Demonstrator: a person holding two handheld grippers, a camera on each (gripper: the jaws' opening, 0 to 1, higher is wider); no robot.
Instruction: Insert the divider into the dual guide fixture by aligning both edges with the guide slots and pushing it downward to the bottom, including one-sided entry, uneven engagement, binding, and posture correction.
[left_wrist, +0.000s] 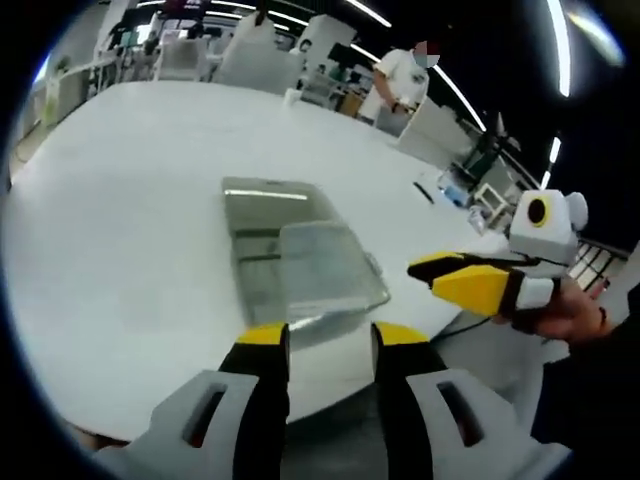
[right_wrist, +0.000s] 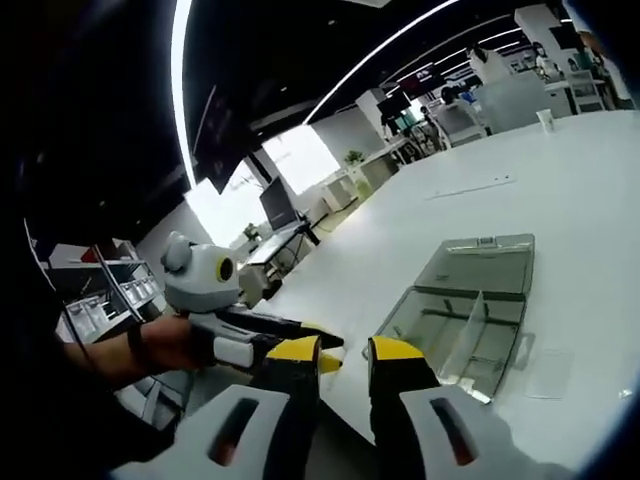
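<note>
White bench (left_wrist: 130, 200): clear fixture (left_wrist: 300, 260), divider (right_wrist: 462, 340) standing inside, dead ahead of your left gripper (left_wrist: 328, 338), jaws spread, empty. Right gripper (right_wrist: 343, 352) spread, farther off.

**Both tongs open and empty, held side by side**

In the left gripper view, the left tongs (left_wrist: 328, 337) rise from the bottom with their 2 yellow-tipped black jaws parted, a clear gap between them and nothing clamped. The right tongs (left_wrist: 440, 272) enter from the right, pointing leftward, jaws close together, carried by a hand (left_wrist: 565, 310) wrapped around the handle.

In the right gripper view, the right tongs (right_wrist: 345, 350) stand with 2 jaws apart and nothing between them. The left tongs (right_wrist: 325, 347) reach in from the left, gripped by a hand (right_wrist: 165, 345) whose forearm runs off toward the lower left.
</note>
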